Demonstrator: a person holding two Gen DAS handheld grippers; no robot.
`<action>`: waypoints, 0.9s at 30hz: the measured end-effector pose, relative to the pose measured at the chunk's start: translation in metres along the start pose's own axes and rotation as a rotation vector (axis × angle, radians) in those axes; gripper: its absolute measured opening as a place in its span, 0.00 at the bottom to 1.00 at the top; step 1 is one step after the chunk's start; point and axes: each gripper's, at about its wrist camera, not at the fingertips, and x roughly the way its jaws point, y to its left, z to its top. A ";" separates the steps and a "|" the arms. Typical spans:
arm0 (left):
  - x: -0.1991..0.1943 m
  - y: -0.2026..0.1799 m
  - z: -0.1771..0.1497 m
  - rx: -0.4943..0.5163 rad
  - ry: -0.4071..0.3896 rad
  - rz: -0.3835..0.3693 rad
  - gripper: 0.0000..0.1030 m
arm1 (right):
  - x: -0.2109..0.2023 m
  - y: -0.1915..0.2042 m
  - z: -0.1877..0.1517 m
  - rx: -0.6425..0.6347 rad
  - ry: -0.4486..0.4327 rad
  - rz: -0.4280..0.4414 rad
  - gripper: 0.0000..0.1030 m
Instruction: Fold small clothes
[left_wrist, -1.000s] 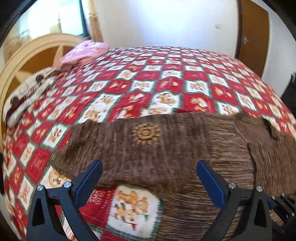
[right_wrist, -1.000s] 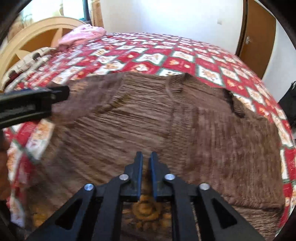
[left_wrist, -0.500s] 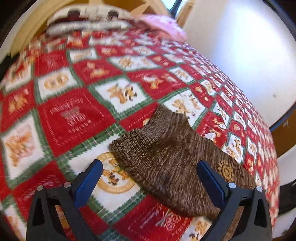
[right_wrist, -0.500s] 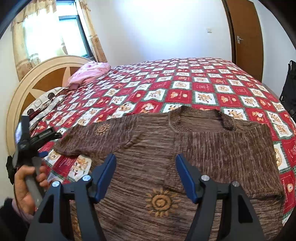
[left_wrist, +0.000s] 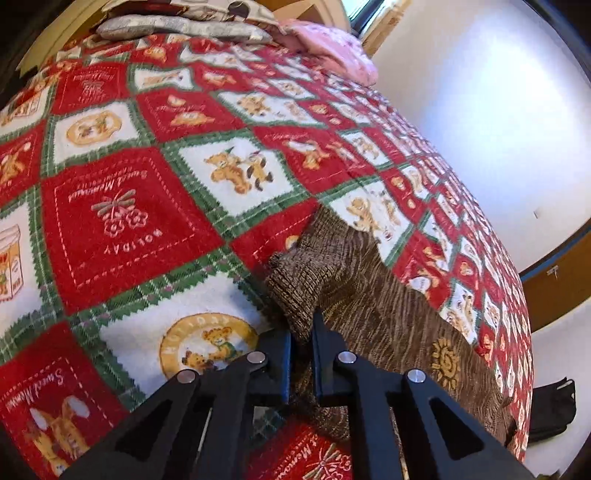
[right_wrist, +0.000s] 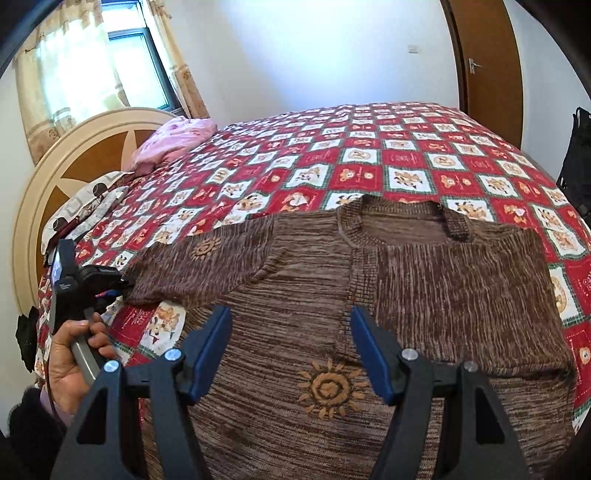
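A brown knit sweater (right_wrist: 424, 280) with orange sun motifs lies flat on the bed, front up. Its right side looks folded over the body. Its left sleeve (right_wrist: 207, 266) stretches out toward the left. My left gripper (left_wrist: 301, 332) is shut on the ribbed cuff (left_wrist: 306, 273) at the end of that sleeve. In the right wrist view the left gripper (right_wrist: 118, 288) shows at the sleeve's tip, held by a hand (right_wrist: 74, 354). My right gripper (right_wrist: 290, 314) hangs open above the sweater's chest with nothing between its blue pads (right_wrist: 210, 350).
A red, white and green teddy-bear quilt (right_wrist: 369, 162) covers the whole bed. Patterned pillows (right_wrist: 85, 206) and a pink bundle (right_wrist: 173, 140) lie by the round headboard (right_wrist: 55, 173). A wooden door (right_wrist: 487, 59) and a black bag (right_wrist: 576, 166) stand at the right.
The left gripper swung left from over the sweater to the sleeve's end and closed on the cuff. The right gripper opened off the sweater's chest and rose a little.
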 end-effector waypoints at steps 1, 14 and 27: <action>-0.002 -0.004 -0.001 0.018 -0.010 0.010 0.07 | 0.000 -0.001 0.000 0.005 0.002 -0.004 0.68; -0.078 -0.188 -0.074 0.580 -0.204 -0.142 0.07 | -0.007 -0.073 0.009 0.219 -0.013 -0.101 0.68; -0.038 -0.262 -0.230 0.933 -0.027 -0.156 0.08 | -0.011 -0.139 -0.006 0.386 0.018 -0.154 0.68</action>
